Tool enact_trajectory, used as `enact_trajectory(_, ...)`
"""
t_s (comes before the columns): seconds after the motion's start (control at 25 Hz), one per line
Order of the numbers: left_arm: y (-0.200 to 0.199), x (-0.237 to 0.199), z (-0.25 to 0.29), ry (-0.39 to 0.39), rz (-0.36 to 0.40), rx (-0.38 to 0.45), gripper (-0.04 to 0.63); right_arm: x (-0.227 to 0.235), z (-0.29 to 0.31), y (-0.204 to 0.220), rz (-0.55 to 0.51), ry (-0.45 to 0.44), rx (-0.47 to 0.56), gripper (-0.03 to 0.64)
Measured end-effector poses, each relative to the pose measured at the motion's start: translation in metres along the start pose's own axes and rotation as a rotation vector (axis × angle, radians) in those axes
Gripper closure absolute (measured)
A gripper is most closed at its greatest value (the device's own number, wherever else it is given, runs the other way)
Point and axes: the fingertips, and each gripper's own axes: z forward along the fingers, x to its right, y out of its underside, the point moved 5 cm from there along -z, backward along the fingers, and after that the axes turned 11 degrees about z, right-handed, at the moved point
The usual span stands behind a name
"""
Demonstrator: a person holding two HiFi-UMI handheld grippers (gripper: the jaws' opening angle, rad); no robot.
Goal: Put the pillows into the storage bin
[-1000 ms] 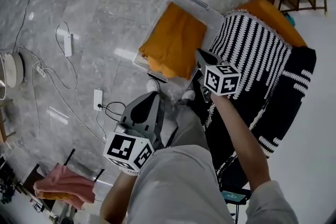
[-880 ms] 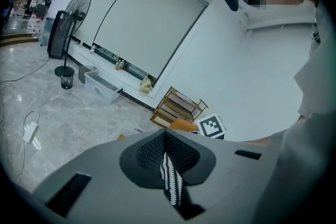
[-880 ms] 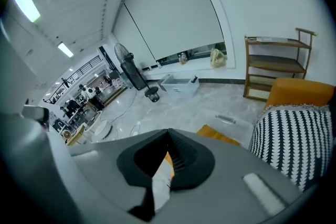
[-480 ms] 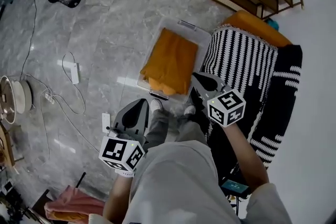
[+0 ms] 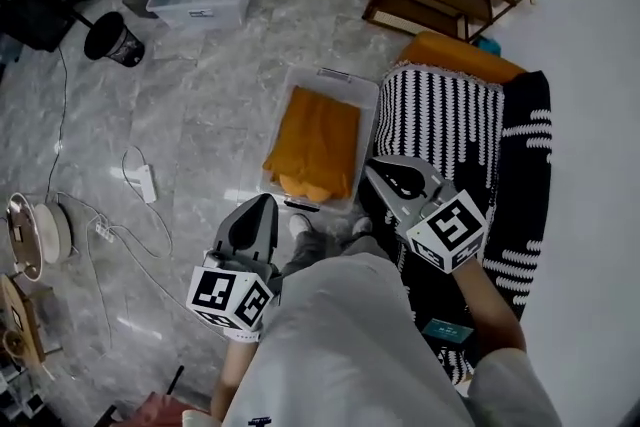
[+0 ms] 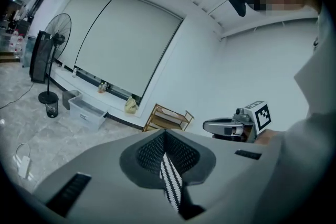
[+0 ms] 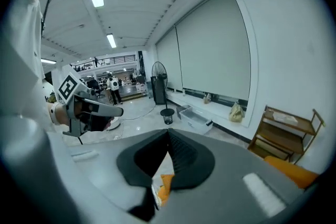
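Orange fabric pillow (image 5: pixel 315 140) lies inside the clear plastic storage bin (image 5: pixel 340 78) on the grey marble floor (image 5: pixel 200 115), with a black-and-white striped pillow (image 5: pixel 440 115) just beside the bin's right wall. Nearer me I hold the left gripper (image 5: pixel 258 205) and right gripper (image 5: pixel 378 169), both with jaws pressed together on nothing.

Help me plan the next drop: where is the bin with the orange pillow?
Head view, centre: the bin sits on the floor just left of the striped blanket, ahead of the person's shoes.
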Motion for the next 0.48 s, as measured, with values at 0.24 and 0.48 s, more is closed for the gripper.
enact_trajectory(0.24, -0.022, 0.022, -0.005, 0.043, 0.053, 0.031, 0.586, -0.012, -0.043, -0.018, -0.003, 0.074, 0.082, 0.604)
enact_trajectory(0.48, -0.046, 0.043, -0.007, 0.092, 0.111, 0.067, 0.586, -0.019, -0.089, -0.019, 0.037, 0.190, 0.183, 0.604)
